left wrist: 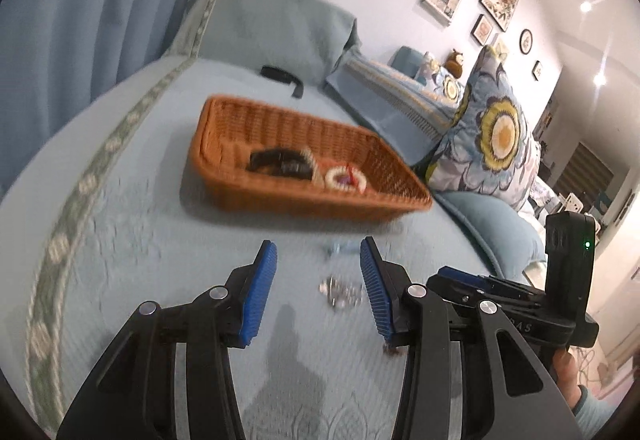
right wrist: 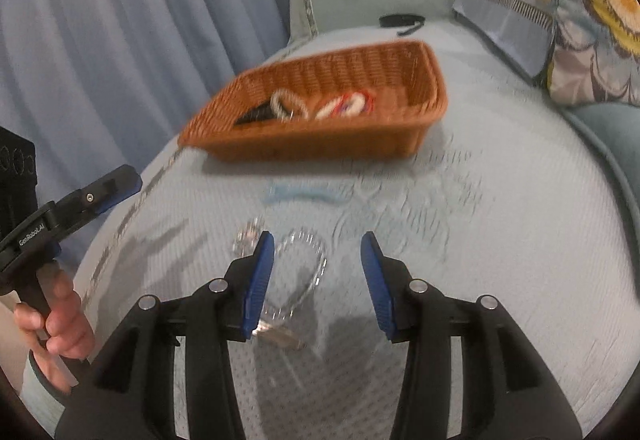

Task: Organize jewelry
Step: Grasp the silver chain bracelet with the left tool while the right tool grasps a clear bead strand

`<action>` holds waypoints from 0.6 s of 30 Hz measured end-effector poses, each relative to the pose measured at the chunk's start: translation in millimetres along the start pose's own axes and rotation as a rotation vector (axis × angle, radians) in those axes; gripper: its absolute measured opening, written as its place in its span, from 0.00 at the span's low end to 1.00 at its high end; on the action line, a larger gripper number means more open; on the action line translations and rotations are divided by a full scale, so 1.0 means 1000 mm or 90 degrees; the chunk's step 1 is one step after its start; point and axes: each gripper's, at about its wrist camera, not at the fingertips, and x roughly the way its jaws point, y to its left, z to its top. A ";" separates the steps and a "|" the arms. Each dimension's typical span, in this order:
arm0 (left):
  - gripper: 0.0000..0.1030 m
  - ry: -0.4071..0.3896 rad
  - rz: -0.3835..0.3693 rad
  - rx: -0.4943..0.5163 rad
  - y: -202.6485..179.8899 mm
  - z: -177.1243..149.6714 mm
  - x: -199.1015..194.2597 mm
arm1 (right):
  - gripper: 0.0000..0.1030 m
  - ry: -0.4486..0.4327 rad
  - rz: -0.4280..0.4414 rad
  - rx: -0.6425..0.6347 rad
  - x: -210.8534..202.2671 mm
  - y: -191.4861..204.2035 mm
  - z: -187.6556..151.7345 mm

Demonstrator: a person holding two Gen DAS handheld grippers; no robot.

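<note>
A brown wicker basket point(left wrist: 224, 176) point(right wrist: 320, 144) sits on the blue bedspread. It holds a black band point(left wrist: 276, 160), a white bead bracelet point(left wrist: 344, 178) point(right wrist: 340, 108) with red and a pale bead loop point(right wrist: 286, 104). My left gripper point(left wrist: 318, 280) is open and empty above the bed, with a small silver piece point(left wrist: 338, 292) lying between its fingers. My right gripper point(right wrist: 318, 280) is open above a clear bead bracelet point(right wrist: 308, 268) on the bedspread. A small silver piece point(right wrist: 244, 240) lies beside its left finger. A light blue band point(right wrist: 304, 196) lies in front of the basket.
A black strap point(left wrist: 282, 76) point(right wrist: 400, 20) lies on the bed behind the basket. Blue pillows point(left wrist: 272, 20) and a flowered cushion point(left wrist: 492, 136) stand at the back and right. A blue curtain point(right wrist: 120, 40) hangs on the left. The right gripper's body point(left wrist: 560, 280) shows at the right of the left wrist view.
</note>
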 end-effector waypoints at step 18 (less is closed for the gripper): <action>0.40 0.109 0.003 0.061 -0.013 -0.029 0.036 | 0.11 0.053 -0.177 -0.055 0.029 0.011 -0.009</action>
